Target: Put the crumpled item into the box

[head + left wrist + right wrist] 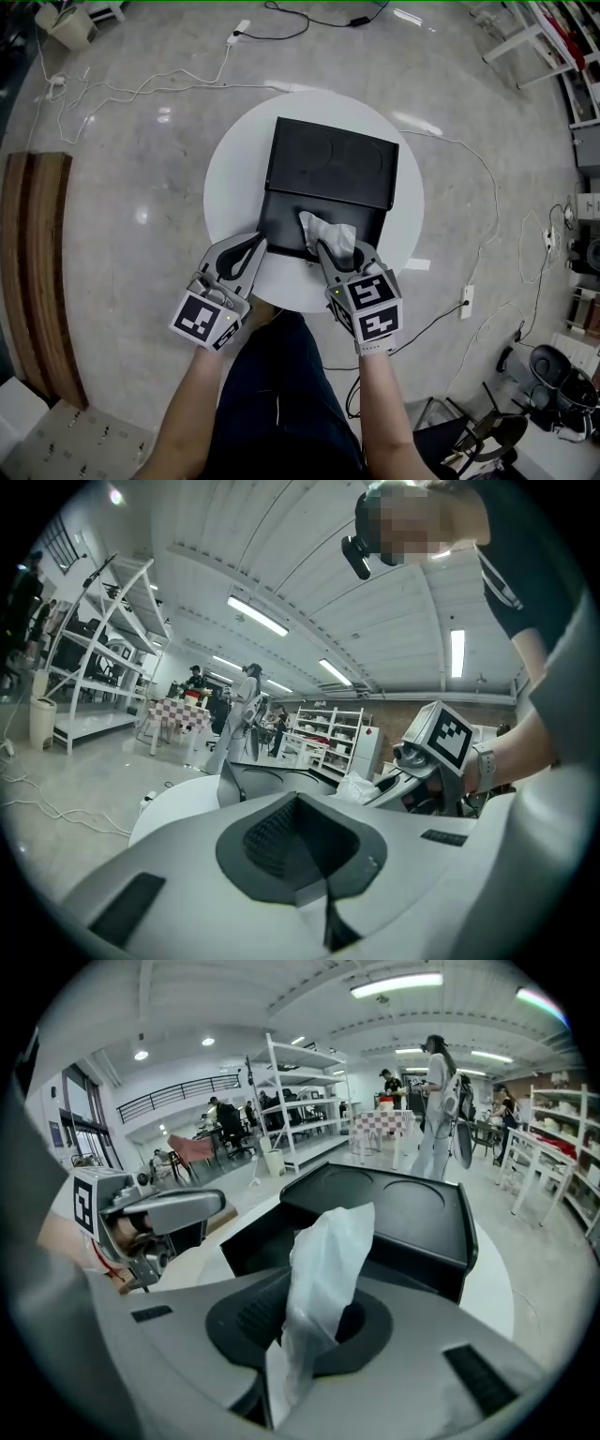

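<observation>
Right gripper [328, 251] had its jaws clamped on the crumpled item [328, 232], a white wad. It was held over the near right part of the open black box [281, 208] on the round white worktop [230, 169]. Wad looked to be above the cavity, not yet resting inside. Left gripper [253, 246] sat at the box's near left edge, jaws together, nothing in them. Step in hand: delivery into the box. Next move, my read: lower past the rim, then open the jaws so the wad drops clear of the near wall.
</observation>
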